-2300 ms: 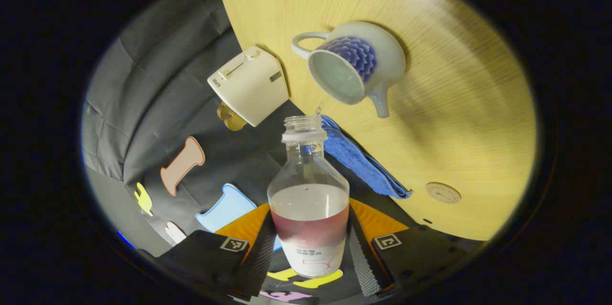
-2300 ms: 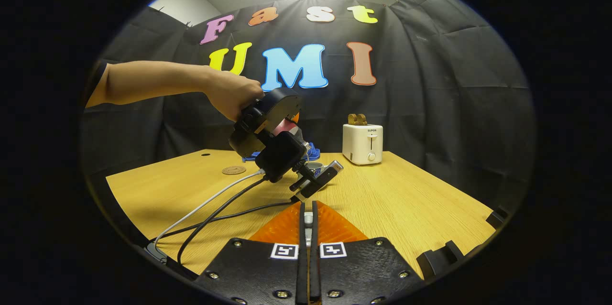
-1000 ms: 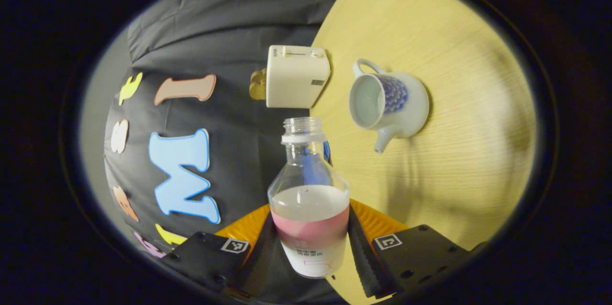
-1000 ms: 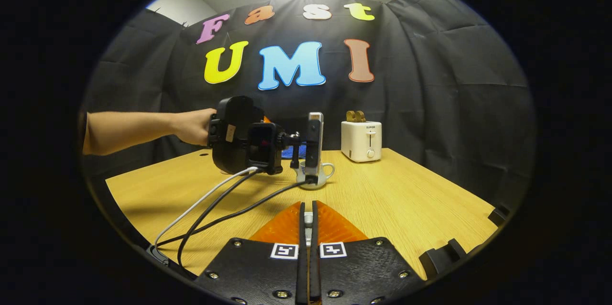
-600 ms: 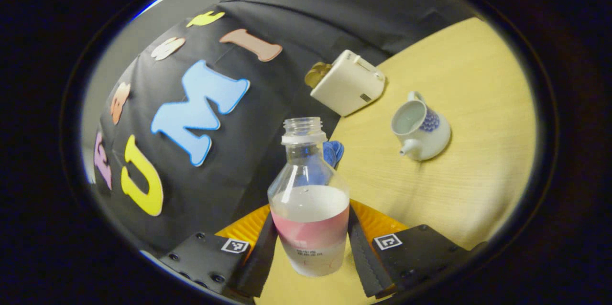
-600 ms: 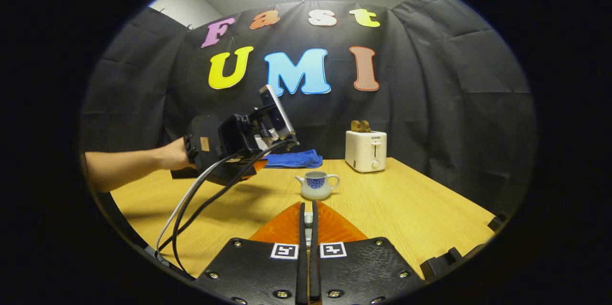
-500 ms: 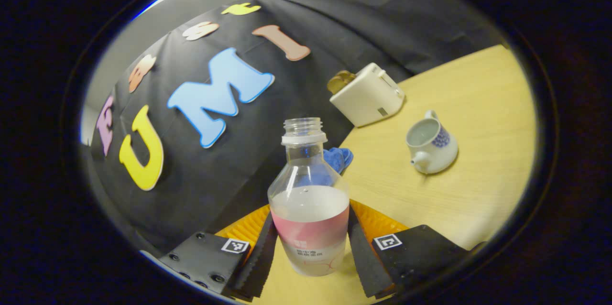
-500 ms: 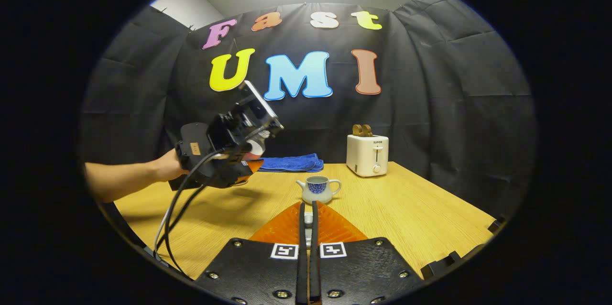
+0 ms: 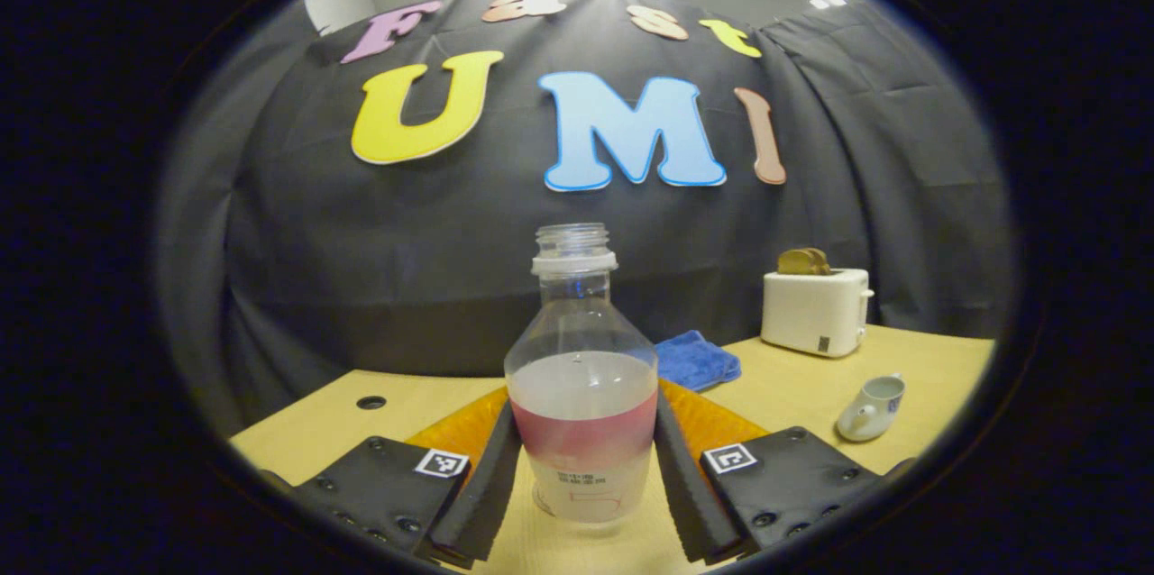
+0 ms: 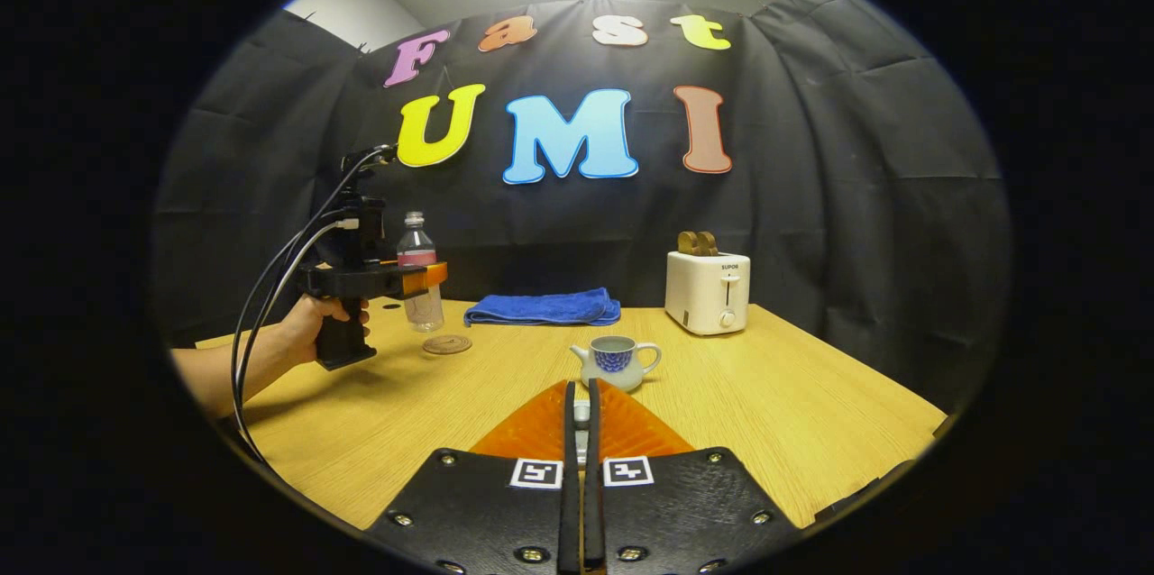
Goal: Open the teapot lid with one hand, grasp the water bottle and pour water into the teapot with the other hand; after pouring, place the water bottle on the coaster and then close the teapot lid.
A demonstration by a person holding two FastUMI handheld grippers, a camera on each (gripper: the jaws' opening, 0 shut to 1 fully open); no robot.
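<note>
One water bottle (image 10: 420,284), one teapot (image 10: 617,361), one coaster (image 10: 447,344), one blue towel (image 10: 544,307), one toaster (image 10: 708,292), two hand-held grippers.

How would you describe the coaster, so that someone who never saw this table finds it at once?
On the wooden table, look toward the folded blue towel at the back. Just in front of its left end lies the coaster: a flat brown disc, the only round, flat thing there.

Clear glossy plastic water bottle (image 9: 581,377), glazed teapot (image 10: 616,362), terry towel (image 10: 544,307) — on matt wood-grain table (image 10: 766,413).
</note>
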